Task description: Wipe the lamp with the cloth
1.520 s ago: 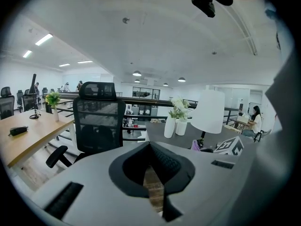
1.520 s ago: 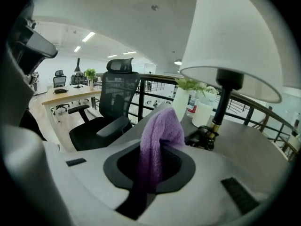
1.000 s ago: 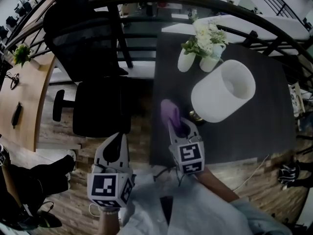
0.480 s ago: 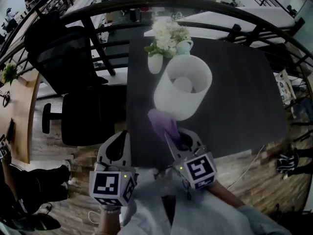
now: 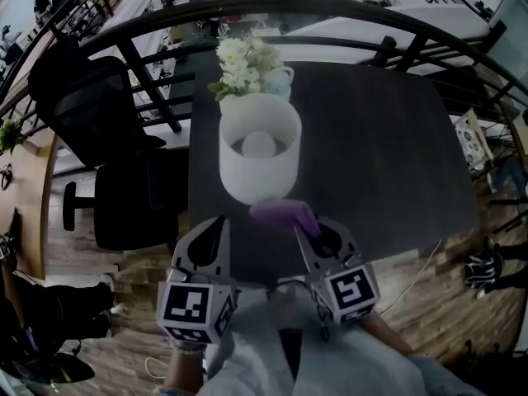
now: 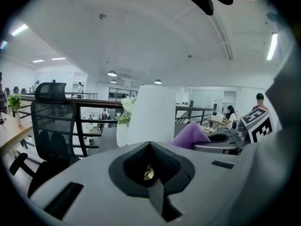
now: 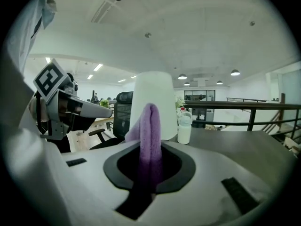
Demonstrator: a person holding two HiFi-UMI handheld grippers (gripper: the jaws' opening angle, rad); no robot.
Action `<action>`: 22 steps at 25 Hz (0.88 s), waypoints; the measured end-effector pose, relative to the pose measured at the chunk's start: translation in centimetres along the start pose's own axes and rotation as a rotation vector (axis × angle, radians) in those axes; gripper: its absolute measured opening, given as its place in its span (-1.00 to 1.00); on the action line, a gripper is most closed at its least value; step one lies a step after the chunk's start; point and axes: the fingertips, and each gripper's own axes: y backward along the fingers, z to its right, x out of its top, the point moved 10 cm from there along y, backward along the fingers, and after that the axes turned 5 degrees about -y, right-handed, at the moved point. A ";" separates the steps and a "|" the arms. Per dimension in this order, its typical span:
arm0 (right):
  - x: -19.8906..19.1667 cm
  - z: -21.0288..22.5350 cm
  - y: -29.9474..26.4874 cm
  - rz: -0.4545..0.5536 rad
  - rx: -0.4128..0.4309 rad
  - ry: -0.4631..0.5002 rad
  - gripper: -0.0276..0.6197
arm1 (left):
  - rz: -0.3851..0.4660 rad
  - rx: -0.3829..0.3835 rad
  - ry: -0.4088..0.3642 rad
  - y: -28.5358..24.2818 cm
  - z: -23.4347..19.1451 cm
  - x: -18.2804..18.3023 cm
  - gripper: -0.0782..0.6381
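Observation:
The lamp has a white drum shade and stands on the dark table, straight ahead of both grippers. My right gripper is shut on a purple cloth, whose free end lies just below the shade's near side; I cannot tell whether they touch. In the right gripper view the cloth stands up between the jaws in front of the lamp. My left gripper hovers at the table's near left edge. Its jaws are shut with nothing between them in the left gripper view.
Two white vases with flowers stand right behind the lamp. A black office chair is left of the table, with a railing beyond. A cable runs over the wooden floor at the right.
The view has swung, so the lamp now sits centred ahead of the grippers instead of off to the right. The cloth in my right gripper has come up against the shade's near side.

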 end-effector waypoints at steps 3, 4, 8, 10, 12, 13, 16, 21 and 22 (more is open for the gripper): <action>0.1 1.6 0.9 0.004 -0.016 -0.002 -0.76 | 0.001 -0.005 -0.004 -1.0 1.3 0.2 -0.76; 0.2 2.2 1.2 0.006 -0.019 -0.003 -0.76 | -0.001 -0.005 -0.005 -1.3 1.7 0.3 -0.76; 0.4 4.2 2.2 0.018 -0.032 -0.003 -0.76 | -0.009 0.019 0.009 -2.2 2.9 0.3 -0.76; 0.4 5.2 2.5 0.026 -0.034 -0.006 -0.76 | -0.015 0.032 0.023 -2.6 3.5 0.3 -0.76; 0.5 6.2 2.7 0.035 -0.029 -0.005 -0.76 | -0.020 0.042 0.028 -3.0 4.1 0.2 -0.76; 0.5 6.6 2.7 0.038 -0.025 -0.003 -0.76 | -0.021 0.047 0.029 -3.2 4.4 0.2 -0.76; 0.4 7.9 2.7 0.039 -0.012 -0.007 -0.76 | -0.023 0.063 0.028 -3.5 5.3 0.1 -0.76; 0.1 9.5 2.4 0.052 0.001 -0.044 -0.76 | -0.021 0.094 0.035 -3.9 6.4 0.1 -0.76; 0.1 9.8 2.5 0.051 0.004 -0.043 -0.76 | -0.022 0.095 0.037 -4.0 6.7 0.1 -0.76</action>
